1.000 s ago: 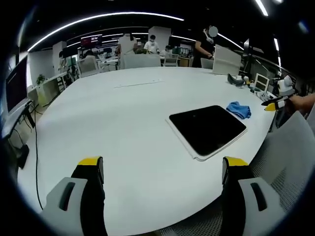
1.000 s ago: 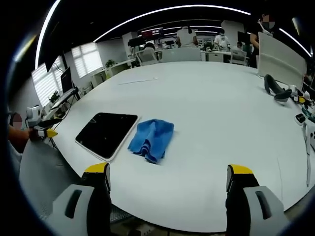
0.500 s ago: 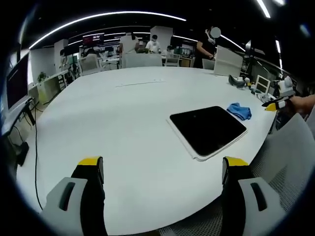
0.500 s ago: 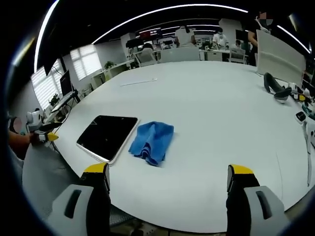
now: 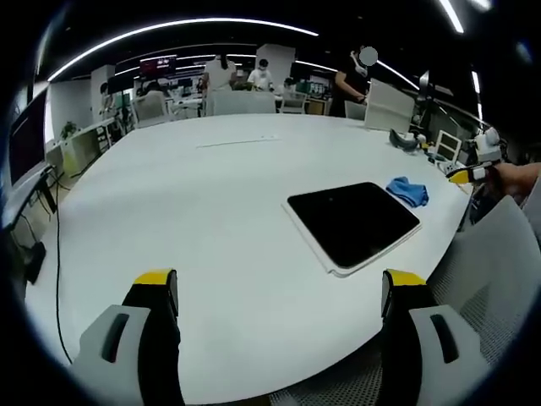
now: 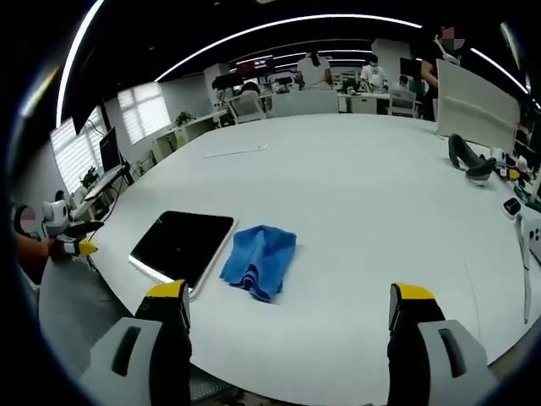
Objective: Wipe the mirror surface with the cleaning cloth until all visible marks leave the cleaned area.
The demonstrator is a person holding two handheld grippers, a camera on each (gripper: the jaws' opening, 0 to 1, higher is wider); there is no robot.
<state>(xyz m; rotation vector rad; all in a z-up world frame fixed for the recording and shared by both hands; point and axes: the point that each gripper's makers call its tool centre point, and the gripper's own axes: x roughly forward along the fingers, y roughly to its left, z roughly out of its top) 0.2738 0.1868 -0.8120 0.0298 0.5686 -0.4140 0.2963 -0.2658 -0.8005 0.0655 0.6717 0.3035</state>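
Right gripper view: blue cleaning cloth (image 6: 259,260) just right of the dark mirror (image 6: 181,244) on the white surface (image 6: 363,211).
Both tools, left tool (image 5: 279,296) and right tool (image 6: 289,309), hang released, holding nothing, near the surface's edge.

This is an open-plan office. A large white oval table (image 6: 363,211) fills the foreground, and beyond it stand rows of desks with monitors (image 5: 25,144) and office chairs (image 6: 245,101). People (image 5: 351,80) stand and sit at the far workstations under long ceiling light strips (image 5: 169,30), and blinds cover the windows (image 6: 139,106).
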